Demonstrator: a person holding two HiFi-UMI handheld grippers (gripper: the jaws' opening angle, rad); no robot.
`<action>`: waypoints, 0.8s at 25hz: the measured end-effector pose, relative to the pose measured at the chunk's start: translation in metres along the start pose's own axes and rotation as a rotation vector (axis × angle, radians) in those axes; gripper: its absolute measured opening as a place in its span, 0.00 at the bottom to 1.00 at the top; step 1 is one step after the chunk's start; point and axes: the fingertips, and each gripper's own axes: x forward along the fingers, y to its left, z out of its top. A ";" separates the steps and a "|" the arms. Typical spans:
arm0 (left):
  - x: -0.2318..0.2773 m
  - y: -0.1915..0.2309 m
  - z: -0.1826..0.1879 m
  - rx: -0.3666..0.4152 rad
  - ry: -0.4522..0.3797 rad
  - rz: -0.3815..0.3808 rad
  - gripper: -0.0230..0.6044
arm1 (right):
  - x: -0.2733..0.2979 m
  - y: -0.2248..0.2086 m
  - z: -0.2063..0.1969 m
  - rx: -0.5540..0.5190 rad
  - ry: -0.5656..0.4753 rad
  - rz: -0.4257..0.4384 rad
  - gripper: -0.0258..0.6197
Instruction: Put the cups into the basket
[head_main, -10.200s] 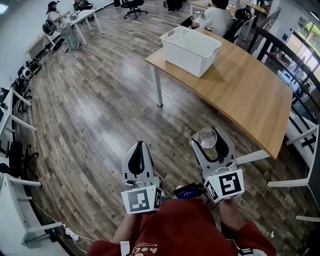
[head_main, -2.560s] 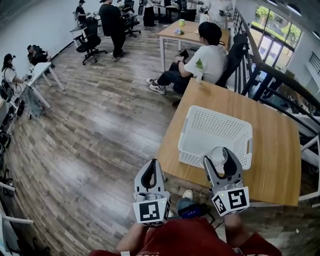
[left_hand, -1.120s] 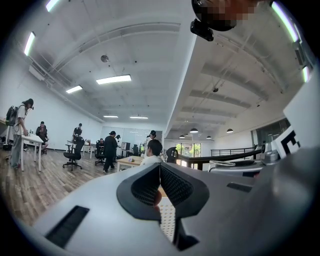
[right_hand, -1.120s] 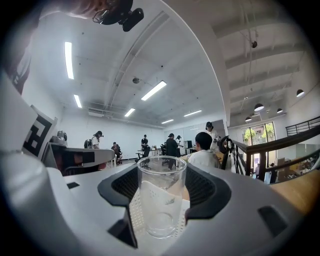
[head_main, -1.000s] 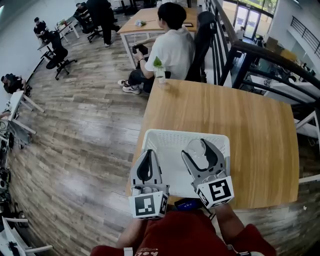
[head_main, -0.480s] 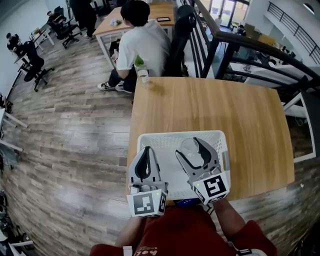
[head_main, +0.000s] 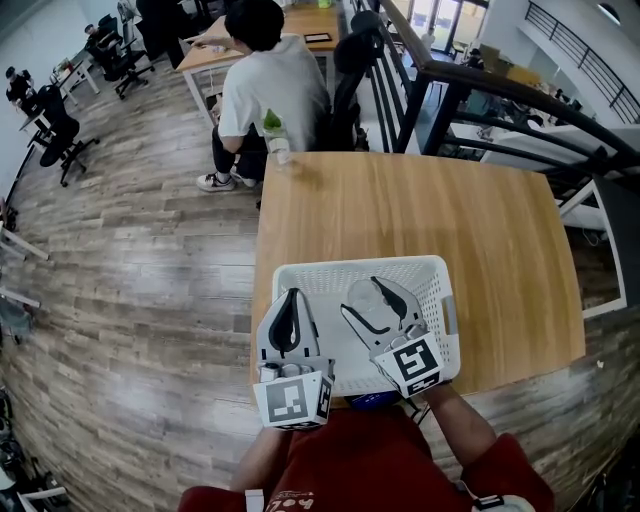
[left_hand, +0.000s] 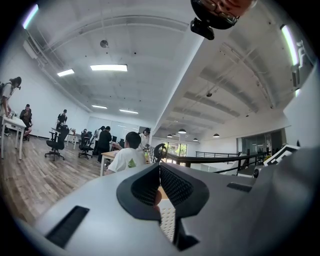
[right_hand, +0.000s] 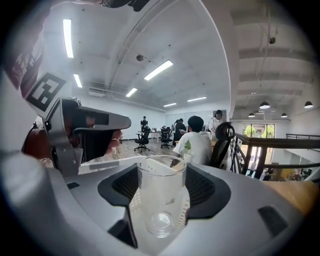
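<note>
A white mesh basket (head_main: 350, 267) stands at the near edge of a wooden table (head_main: 480, 230). My right gripper (head_main: 365, 297) hovers over the basket's middle, shut on a clear glass cup (head_main: 366, 296). In the right gripper view the upright cup (right_hand: 160, 200) sits between the black pads of the right gripper (right_hand: 160, 186), with basket mesh (right_hand: 134, 200) below. My left gripper (head_main: 291, 296) is over the basket's left part, jaws together and holding nothing. The left gripper view shows the left gripper (left_hand: 160, 167) with its tips meeting and a strip of mesh (left_hand: 167, 220) beneath.
A person in a white shirt (head_main: 265, 90) sits at the table's far end, next to a small cup with green leaves (head_main: 277, 140). A black railing (head_main: 480, 90) runs behind the table on the right. Wood floor (head_main: 130, 300) lies to the left.
The table and basket have come closer beneath me. Both grippers now sit over the basket, and the right gripper with the cup has swung slightly left and lower.
</note>
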 end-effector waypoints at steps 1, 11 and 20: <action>0.000 0.000 0.000 0.000 -0.001 0.000 0.05 | 0.002 0.002 -0.003 -0.007 0.013 0.012 0.48; -0.004 0.004 0.001 -0.004 0.000 0.011 0.05 | 0.021 0.024 -0.030 -0.123 0.129 0.148 0.48; -0.004 0.003 0.000 -0.012 0.005 0.006 0.05 | 0.036 0.035 -0.073 -0.195 0.270 0.260 0.48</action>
